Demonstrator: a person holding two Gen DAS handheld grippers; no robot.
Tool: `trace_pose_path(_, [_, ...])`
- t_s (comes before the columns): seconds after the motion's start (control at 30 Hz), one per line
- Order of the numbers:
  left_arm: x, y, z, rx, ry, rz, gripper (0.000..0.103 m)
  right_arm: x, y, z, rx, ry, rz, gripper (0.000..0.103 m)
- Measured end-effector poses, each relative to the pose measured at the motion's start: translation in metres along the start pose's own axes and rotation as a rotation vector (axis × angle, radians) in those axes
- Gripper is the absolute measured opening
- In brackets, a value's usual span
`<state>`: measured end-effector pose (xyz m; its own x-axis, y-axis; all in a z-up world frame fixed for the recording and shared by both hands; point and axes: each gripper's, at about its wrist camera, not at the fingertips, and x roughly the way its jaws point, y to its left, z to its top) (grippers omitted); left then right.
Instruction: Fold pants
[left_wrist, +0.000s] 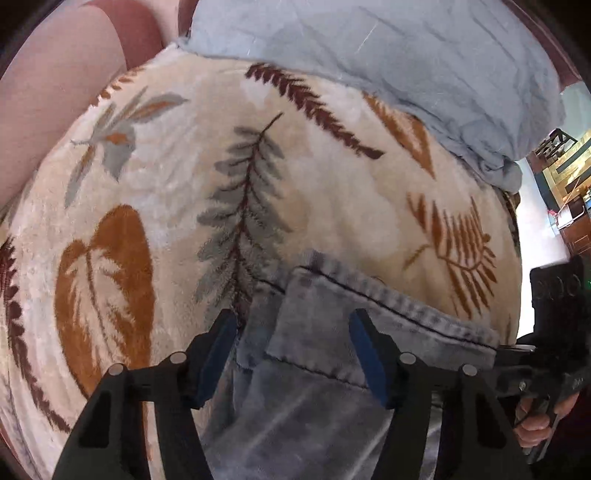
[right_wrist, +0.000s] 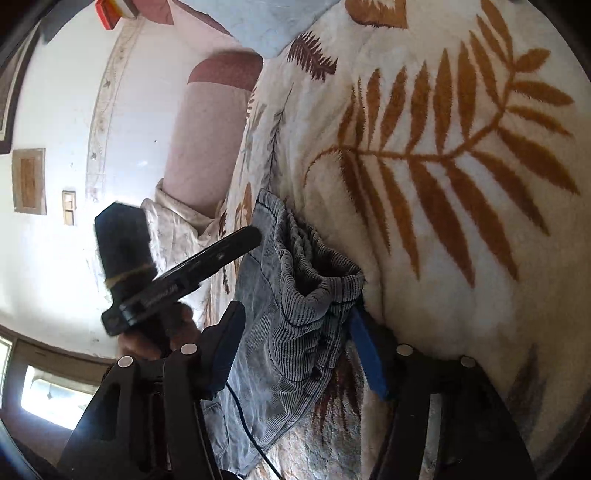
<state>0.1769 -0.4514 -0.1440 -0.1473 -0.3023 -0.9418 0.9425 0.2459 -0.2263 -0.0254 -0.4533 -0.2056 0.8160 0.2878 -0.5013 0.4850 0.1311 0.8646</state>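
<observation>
Grey-blue denim pants lie on a cream blanket with leaf prints. In the left wrist view my left gripper is open, its blue-padded fingers straddling the pants' hem end without clamping it. In the right wrist view the pants show a gathered ribbed waistband bunched up between the fingers of my right gripper, which is open around it. The left gripper's body and the hand that holds it show at the left there.
A light blue sheet or pillow lies at the far end of the bed. A pink bolster and a white wall are off the blanket's edge. A black cable runs under the pants.
</observation>
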Motion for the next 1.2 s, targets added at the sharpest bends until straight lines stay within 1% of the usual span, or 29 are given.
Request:
trace_pose_path(0.07, [0.006, 0.003, 0.003, -0.014, 0.015, -0.033, 0.065, -0.001, 0.0, -0.001, -0.006, -0.001, -0.003, 0.057])
trace_pose_path(0.2, [0.013, 0.003, 0.01, -0.011, 0.025, -0.069, 0.065, 0.001, 0.004, -0.003, -0.011, -0.005, -0.009, 0.057])
trace_pose_path(0.27, [0.014, 0.002, 0.013, 0.001, 0.026, -0.086, 0.06, 0.001, 0.005, -0.002, -0.018, -0.005, -0.011, 0.058])
trace_pose_path(0.33, [0.013, 0.001, 0.014, 0.001, 0.022, -0.12, 0.05, 0.002, 0.007, -0.003, -0.032, -0.01, -0.017, 0.058])
trace_pose_path(0.4, [0.013, -0.001, 0.013, 0.018, 0.021, -0.122, 0.048, 0.004, 0.01, -0.004, -0.053, -0.014, -0.024, 0.057])
trace_pose_path(0.43, [0.012, -0.002, 0.012, 0.028, 0.018, -0.121, 0.045, 0.005, 0.012, -0.005, -0.066, -0.017, -0.029, 0.057])
trace_pose_path(0.47, [0.012, -0.003, 0.011, 0.035, 0.013, -0.122, 0.042, 0.006, 0.014, -0.006, -0.083, -0.02, -0.04, 0.049])
trace_pose_path(0.5, [0.011, -0.004, 0.01, 0.043, 0.004, -0.121, 0.038, 0.007, 0.015, -0.006, -0.098, -0.023, -0.052, 0.043])
trace_pose_path(0.53, [0.009, -0.004, 0.009, 0.051, -0.006, -0.116, 0.032, 0.009, 0.015, -0.007, -0.109, -0.021, -0.072, 0.029])
trace_pose_path(0.57, [0.007, -0.003, 0.007, 0.052, -0.013, -0.114, 0.029, 0.012, 0.013, -0.006, -0.106, -0.015, -0.087, 0.022])
trace_pose_path(0.63, [0.005, 0.0, 0.006, 0.042, -0.027, -0.121, 0.023, 0.013, 0.01, -0.006, -0.099, -0.012, -0.088, 0.02])
trace_pose_path(0.77, [-0.002, -0.003, 0.004, 0.063, -0.06, -0.101, 0.019, 0.012, 0.018, -0.009, -0.142, -0.018, -0.096, 0.017])
trace_pose_path(0.87, [-0.014, -0.001, 0.0, 0.055, -0.093, -0.106, 0.018, 0.01, 0.028, -0.012, -0.188, -0.026, -0.09, 0.017])
trace_pose_path(0.93, [-0.029, 0.004, -0.004, 0.042, -0.131, -0.123, 0.018, 0.007, 0.04, -0.016, -0.25, -0.04, -0.086, 0.016])
trace_pose_path(1.07, [-0.06, 0.011, -0.015, 0.021, -0.191, -0.131, 0.018, 0.003, 0.06, -0.027, -0.332, -0.051, -0.055, 0.016])
trace_pose_path(1.2, [-0.093, 0.022, -0.038, -0.009, -0.251, -0.13, 0.018, 0.004, 0.082, -0.041, -0.428, -0.044, -0.03, 0.016])
